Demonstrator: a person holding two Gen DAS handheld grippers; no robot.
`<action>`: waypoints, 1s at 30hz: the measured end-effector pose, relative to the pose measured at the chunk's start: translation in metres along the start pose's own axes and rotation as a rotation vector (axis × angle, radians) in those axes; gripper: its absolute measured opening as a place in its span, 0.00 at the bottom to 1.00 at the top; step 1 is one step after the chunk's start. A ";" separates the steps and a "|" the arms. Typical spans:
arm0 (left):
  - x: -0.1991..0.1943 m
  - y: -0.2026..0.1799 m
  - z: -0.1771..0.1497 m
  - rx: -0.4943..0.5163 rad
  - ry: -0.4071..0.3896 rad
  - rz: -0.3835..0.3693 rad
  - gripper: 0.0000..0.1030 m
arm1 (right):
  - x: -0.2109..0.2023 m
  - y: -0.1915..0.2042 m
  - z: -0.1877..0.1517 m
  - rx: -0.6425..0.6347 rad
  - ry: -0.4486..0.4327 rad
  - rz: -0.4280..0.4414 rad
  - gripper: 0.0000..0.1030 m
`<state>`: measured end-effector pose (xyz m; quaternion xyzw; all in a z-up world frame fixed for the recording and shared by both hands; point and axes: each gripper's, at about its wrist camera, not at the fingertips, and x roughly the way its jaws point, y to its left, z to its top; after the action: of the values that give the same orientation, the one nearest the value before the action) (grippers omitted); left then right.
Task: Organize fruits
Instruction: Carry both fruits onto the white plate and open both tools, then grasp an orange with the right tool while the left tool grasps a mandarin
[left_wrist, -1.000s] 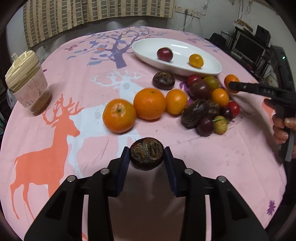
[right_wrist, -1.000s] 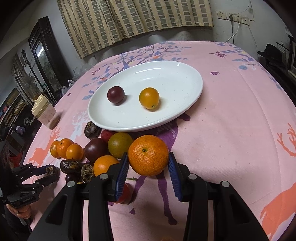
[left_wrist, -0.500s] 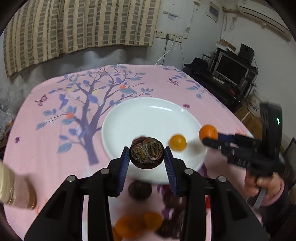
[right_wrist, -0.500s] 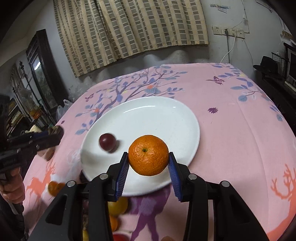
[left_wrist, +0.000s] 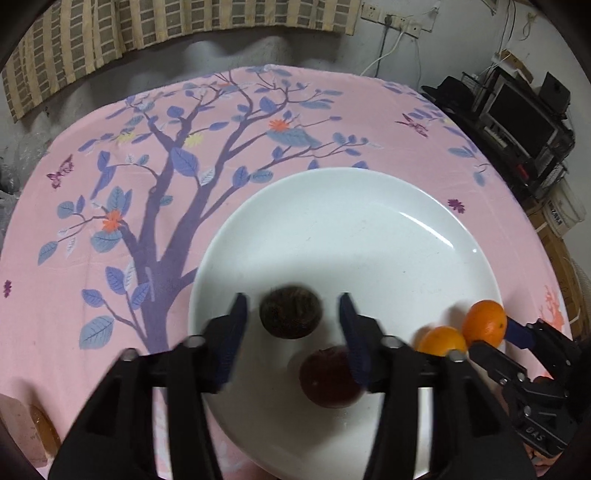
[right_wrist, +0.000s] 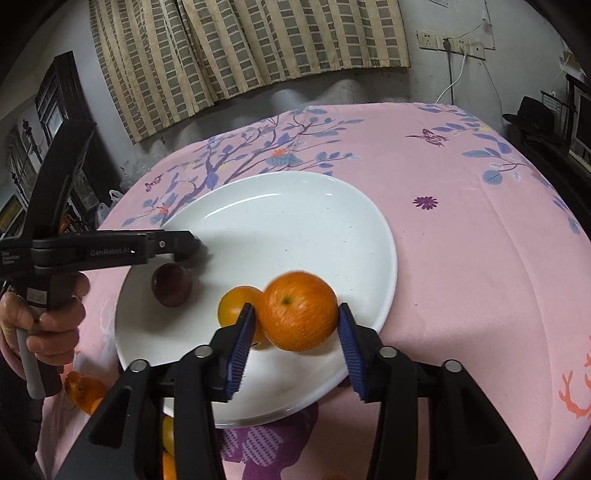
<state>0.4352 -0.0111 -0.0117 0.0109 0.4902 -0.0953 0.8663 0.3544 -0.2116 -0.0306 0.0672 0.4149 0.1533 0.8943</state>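
Pink tablecloth (left_wrist: 332, 122) printed with a purple tree covers the round table, and a white oval plate (left_wrist: 332, 229) sits on it. Over the plate, the left gripper (left_wrist: 291, 321) has just been opening; its jaws stand wide, clear of the dark wrinkled fruit (left_wrist: 290, 315) between them. Beside it lie a dark red fruit (left_wrist: 328, 380) and a small orange (right_wrist: 236, 304). The right gripper (right_wrist: 295, 332) has just been opening too, the mandarin (right_wrist: 297, 310) loose between its blue pads (right_wrist: 242, 343).

The white oval plate (right_wrist: 369, 236) lies on the pink cloth. On its near part are a dark wrinkled fruit (left_wrist: 290, 316), a dark red round fruit (right_wrist: 171, 284), a small orange (right_wrist: 236, 308) and a bigger orange (right_wrist: 297, 310) touching it.
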 end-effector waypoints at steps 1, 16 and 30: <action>-0.006 0.000 -0.002 -0.001 -0.015 0.004 0.66 | -0.003 0.000 0.000 0.004 -0.003 -0.004 0.50; -0.147 0.059 -0.159 -0.115 -0.265 0.065 0.95 | -0.060 0.045 -0.053 -0.057 0.033 0.170 0.60; -0.154 0.091 -0.204 -0.201 -0.280 0.064 0.95 | -0.043 0.073 -0.091 -0.110 0.153 0.175 0.58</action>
<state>0.2012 0.1249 0.0064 -0.0733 0.3712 -0.0188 0.9255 0.2435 -0.1577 -0.0405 0.0422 0.4655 0.2582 0.8455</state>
